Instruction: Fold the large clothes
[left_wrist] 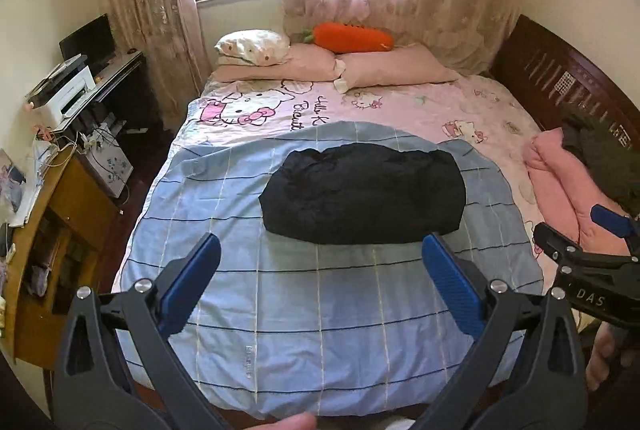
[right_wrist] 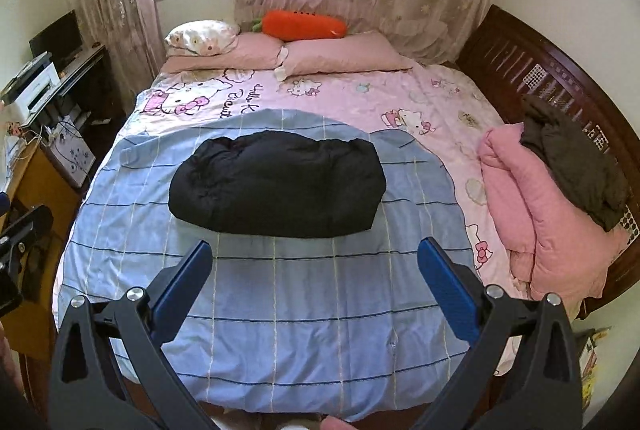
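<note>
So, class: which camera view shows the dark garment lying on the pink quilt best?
The right wrist view: the dark garment shows whole, draped over the folded pink quilt by the headboard. In the left wrist view it sits cramped at the frame's edge, only partly visible.

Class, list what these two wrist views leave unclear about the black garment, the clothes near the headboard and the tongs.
- Black padded garment: sleeves and front tucked from sight, both views.
- Dark brown clothes on pink quilt: type unclear, crumpled; edge-distorted in left view.
- Right tongs: tips only partly in left view.
</note>
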The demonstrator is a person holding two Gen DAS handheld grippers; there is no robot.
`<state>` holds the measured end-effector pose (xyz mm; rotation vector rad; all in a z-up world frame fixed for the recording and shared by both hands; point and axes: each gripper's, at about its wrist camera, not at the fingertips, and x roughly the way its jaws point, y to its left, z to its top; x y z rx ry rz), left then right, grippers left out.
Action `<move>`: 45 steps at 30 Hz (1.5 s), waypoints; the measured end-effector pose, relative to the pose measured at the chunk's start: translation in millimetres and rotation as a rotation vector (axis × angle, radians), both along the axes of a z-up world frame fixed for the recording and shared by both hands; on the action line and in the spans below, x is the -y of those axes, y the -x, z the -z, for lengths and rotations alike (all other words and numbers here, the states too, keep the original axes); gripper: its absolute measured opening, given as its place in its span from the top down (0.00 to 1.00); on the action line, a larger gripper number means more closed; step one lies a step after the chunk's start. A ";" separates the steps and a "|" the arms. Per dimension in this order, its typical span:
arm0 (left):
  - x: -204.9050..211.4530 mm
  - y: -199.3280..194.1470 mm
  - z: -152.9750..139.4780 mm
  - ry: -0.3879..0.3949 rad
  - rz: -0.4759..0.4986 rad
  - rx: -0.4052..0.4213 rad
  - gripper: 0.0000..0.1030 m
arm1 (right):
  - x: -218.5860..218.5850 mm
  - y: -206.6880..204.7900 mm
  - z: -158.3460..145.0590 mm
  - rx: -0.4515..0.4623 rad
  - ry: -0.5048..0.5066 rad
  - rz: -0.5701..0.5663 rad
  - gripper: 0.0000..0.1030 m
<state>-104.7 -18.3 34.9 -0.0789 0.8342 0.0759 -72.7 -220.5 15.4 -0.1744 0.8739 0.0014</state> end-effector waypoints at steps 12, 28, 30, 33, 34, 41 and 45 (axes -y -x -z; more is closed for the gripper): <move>0.4 -12.4 4.1 -0.038 -0.021 0.003 0.02 | 10.0 -13.5 3.1 -0.008 -0.036 0.035 0.01; -3.7 -26.4 11.9 -0.021 -0.025 -0.014 0.02 | 10.1 -27.0 4.4 -0.013 -0.020 0.026 0.01; -3.4 -27.6 13.4 -0.025 -0.027 -0.014 0.02 | 11.5 -30.8 4.1 -0.010 -0.019 0.025 0.01; -4.6 -31.4 15.0 -0.027 -0.027 -0.015 0.02 | 8.7 -29.6 5.1 -0.009 -0.019 0.027 0.01; -4.5 -31.1 14.8 -0.025 -0.028 -0.016 0.02 | 8.4 -29.6 5.1 -0.009 -0.020 0.027 0.01; -10.8 -37.0 19.1 -0.006 -0.030 -0.027 0.02 | 7.3 -30.6 5.5 -0.009 -0.016 0.029 0.01; -12.9 -43.5 21.4 0.003 -0.028 -0.035 0.02 | 9.4 -35.2 6.6 -0.011 -0.016 0.028 0.01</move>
